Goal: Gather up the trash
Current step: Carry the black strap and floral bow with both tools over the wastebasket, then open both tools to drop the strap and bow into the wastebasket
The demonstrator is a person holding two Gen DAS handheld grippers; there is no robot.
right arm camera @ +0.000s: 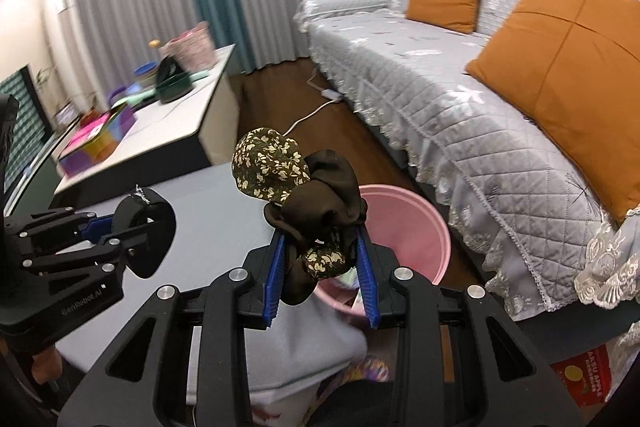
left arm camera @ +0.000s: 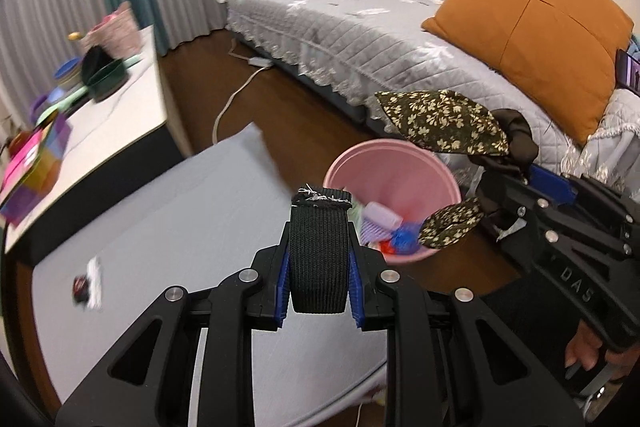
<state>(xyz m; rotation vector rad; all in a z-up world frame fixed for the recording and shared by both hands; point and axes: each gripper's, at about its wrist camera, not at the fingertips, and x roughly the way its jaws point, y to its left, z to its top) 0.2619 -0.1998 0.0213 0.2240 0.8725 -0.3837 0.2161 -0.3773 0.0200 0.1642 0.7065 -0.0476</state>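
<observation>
Landmark throughout: pink bucket on the wooden floor beside the grey mat-topped surface. Far left of the bucket, on that grey surface, a small crumpled scrap, dark red and white, blurred. Further left and behind, a white side table crowded with bright boxes and bowls, too smeared to name apart. Just left of the bucket and in front of its near rim, left gripper, jaws narrowly parted and pressed by blue pads on both sides of a roll of black woven strap, frayed white threads at its top end. Inside the bucket, a heap of litter: something pale purple, something blue, something red, not clearer than that. Above the bucket's right rim, right gripper reaching in from the right, jaws part-way closed on a bundled hair scarf, dark brown with a cream flower print, one floral end fanned out over the rim and another hanging down against the bucket's right wall. Seen from the right wrist, same scarf bunched between the blue pads, bucket directly beyond. Behind and right of the bucket, a sofa under a quilted grey cover with orange cushions.
</observation>
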